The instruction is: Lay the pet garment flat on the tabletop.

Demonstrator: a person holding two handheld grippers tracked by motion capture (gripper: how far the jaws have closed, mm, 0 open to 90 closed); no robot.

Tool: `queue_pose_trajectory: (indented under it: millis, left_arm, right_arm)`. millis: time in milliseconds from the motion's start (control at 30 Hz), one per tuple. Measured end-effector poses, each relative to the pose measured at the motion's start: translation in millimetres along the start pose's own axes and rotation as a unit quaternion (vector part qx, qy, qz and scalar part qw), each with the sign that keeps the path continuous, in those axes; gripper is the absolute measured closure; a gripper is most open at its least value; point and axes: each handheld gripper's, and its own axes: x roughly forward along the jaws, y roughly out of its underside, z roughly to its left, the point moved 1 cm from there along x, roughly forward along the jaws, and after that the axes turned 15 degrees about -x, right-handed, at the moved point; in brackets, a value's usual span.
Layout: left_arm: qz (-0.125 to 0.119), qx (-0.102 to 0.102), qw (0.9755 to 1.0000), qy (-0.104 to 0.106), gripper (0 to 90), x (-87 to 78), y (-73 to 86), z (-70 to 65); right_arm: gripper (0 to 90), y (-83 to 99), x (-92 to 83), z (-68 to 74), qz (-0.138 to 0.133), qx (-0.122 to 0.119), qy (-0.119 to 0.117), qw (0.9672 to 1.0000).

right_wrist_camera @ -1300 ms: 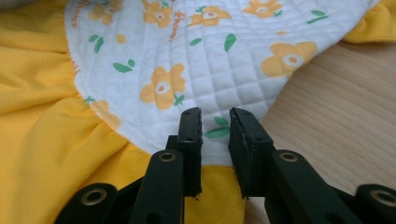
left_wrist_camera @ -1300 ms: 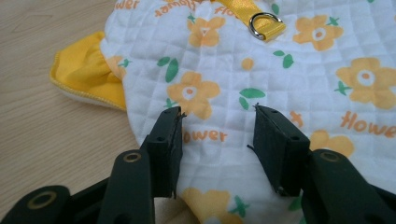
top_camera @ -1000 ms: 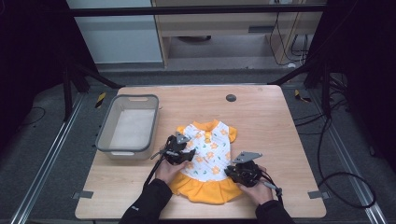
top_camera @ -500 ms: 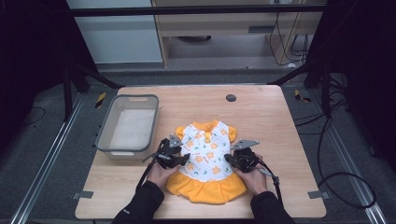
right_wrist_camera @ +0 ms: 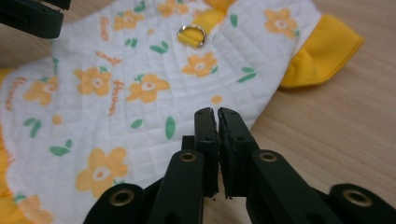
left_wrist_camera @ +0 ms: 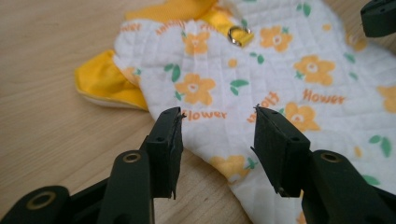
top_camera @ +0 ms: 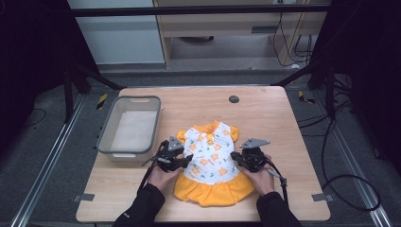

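That little flowered pet dress (top_camera: 212, 163) is lying flat near your edge of the wooden table (top_camera: 265, 111), neck end pointing away from you, orange ruffle skirt (top_camera: 213, 190) toward you, with the grey plastic bin (top_camera: 128, 126) sitting empty off to the left. It looks like quilted cotton, so I'd expect it to be super light and floppy: it'll sag and fold wherever you lift it, and one layer may slide off the other if you only pinch the top. I'd take it at the side edges just below the yellow sleeves (left_wrist_camera: 105, 84), or at the sleeve cuffs themselves, since the trim looks a bit thicker and should give the pads something to bite. I'd stay off the metal D-ring (right_wrist_camera: 192, 35), that's probably slippery.

Your left gripper (left_wrist_camera: 217, 137) has its jaws about half open, hovering over the dress's side edge with the fabric under the gap, nothing pinched. Your right gripper (right_wrist_camera: 217, 126) is pretty much shut, pads nearly touching, right at the opposite edge. From the right gripper view I don't see cloth between the pads, so I'd call that one empty.
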Motion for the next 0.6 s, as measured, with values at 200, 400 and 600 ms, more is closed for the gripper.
queue_pose_trajectory:
  millis: [200,400,600]
  left_arm:
    - [-0.020,0.008,0.9997,0.012,49.3,-32.3,4.6,1.4]
    - [-0.023,0.014,0.9995,0.017,47.0,-57.1,26.5,6.2]
    - [-0.017,0.010,0.9998,0.011,42.4,-71.1,50.1,13.9]
  right_arm:
    - [75.8,1.7,-31.4,-4.2,-0.039,0.012,0.017,0.9990]
    - [62.2,18.3,-57.1,-6.8,-0.049,0.023,0.049,0.9973]
    - [49.4,34.0,-76.3,-9.4,-0.058,0.043,0.072,0.9948]
